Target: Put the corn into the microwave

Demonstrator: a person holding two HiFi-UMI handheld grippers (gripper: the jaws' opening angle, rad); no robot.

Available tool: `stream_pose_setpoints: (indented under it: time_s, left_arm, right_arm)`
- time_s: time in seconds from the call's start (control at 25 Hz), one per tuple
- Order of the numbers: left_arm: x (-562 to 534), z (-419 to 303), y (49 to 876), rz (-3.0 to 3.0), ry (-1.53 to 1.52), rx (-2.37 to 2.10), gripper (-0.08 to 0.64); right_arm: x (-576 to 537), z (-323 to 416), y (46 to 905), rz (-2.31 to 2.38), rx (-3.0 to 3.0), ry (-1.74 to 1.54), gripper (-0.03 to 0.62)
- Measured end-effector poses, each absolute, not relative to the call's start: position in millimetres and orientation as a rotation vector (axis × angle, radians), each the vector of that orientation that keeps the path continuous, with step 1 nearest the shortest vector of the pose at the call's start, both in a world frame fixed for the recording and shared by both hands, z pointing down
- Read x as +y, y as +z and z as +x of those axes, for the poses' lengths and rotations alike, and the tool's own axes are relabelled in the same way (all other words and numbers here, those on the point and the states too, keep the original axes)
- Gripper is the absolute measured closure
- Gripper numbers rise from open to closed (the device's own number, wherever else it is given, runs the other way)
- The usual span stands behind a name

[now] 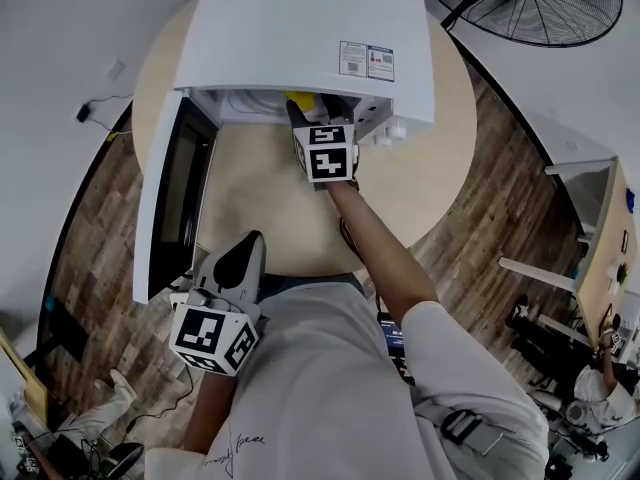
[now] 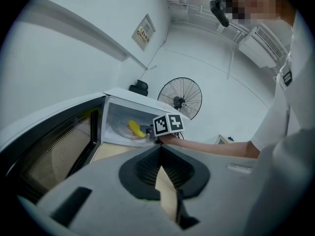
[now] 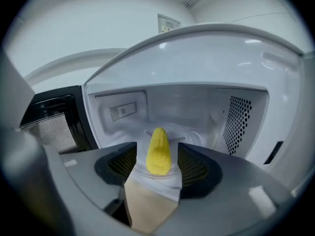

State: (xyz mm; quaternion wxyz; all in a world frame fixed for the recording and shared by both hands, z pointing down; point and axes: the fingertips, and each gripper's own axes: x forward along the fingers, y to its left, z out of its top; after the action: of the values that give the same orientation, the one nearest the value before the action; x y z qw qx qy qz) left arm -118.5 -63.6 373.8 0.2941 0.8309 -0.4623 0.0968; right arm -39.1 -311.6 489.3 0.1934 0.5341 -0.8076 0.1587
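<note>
The yellow corn point(image 3: 159, 151) lies on the glass turntable inside the open white microwave point(image 1: 300, 38); the left gripper view shows the corn point(image 2: 136, 128) too. My right gripper point(image 3: 157, 149) reaches into the oven's mouth, jaws open. The cob sits between the pads with a gap on each side. In the head view the right gripper point(image 1: 303, 110) has its tips under the oven's top edge. My left gripper point(image 1: 245, 253) hangs near my body at the table's front edge, away from the oven, jaws shut on nothing.
The microwave door point(image 1: 165, 198) stands swung wide to the left, over the round wooden table point(image 1: 270, 208). A floor fan point(image 1: 540, 3) stands behind the table at right. White furniture point(image 1: 590, 218) is at the far right on the wood floor.
</note>
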Motion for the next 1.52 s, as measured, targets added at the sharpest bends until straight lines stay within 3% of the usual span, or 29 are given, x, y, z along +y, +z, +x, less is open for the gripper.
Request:
stream_pose_setpoints:
  time_s: [0.4,1.52]
  left_arm:
    - [-58,-121,368,2.243,0.248,-1.224,0.568]
    - [-49,-132,352,2.323,0.213,-1.202,0.568]
  right_arm:
    - [-293,-30,479,1.539,-2.248,0.494,0.322]
    - [-215,-15,446,1.549,-2.284,0.619,0.43]
